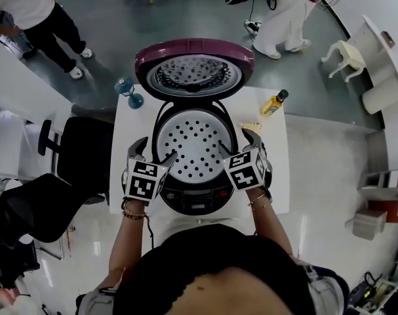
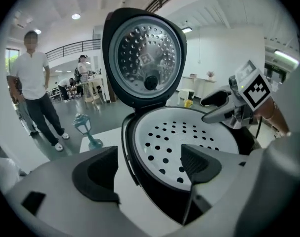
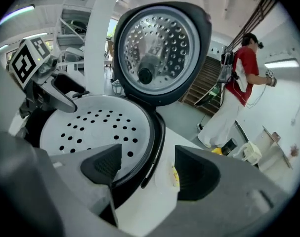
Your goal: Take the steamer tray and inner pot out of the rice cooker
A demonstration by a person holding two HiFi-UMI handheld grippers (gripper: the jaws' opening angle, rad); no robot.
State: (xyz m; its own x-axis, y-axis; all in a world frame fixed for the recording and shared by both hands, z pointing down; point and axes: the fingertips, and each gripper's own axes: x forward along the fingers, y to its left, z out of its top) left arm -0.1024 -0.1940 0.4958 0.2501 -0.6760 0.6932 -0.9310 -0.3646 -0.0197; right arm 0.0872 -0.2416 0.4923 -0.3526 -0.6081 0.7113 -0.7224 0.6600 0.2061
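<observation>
Both gaping, my left gripper [image 1: 158,151] and right gripper [image 1: 237,143] straddled the rice cooker [image 1: 199,199] rim; closing there might miss the steamer tray [image 1: 195,151].

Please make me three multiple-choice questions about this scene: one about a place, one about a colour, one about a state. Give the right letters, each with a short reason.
1. Where does the yellow bottle stand?
A) on the table, at its far right corner
B) on the floor
C) inside the cooker

2. What colour is the outside of the lid of the rice cooker?
A) green
B) dark purple
C) orange

3. In what state is the left gripper?
A) shut on the tray
B) open
C) shut on the bottle

Answers:
1 A: the head view shows it on the white tabletop.
2 B: the raised lid's outer rim is purple.
3 B: its jaws stand apart, one outside the cooker, one over the steamer tray.
</observation>
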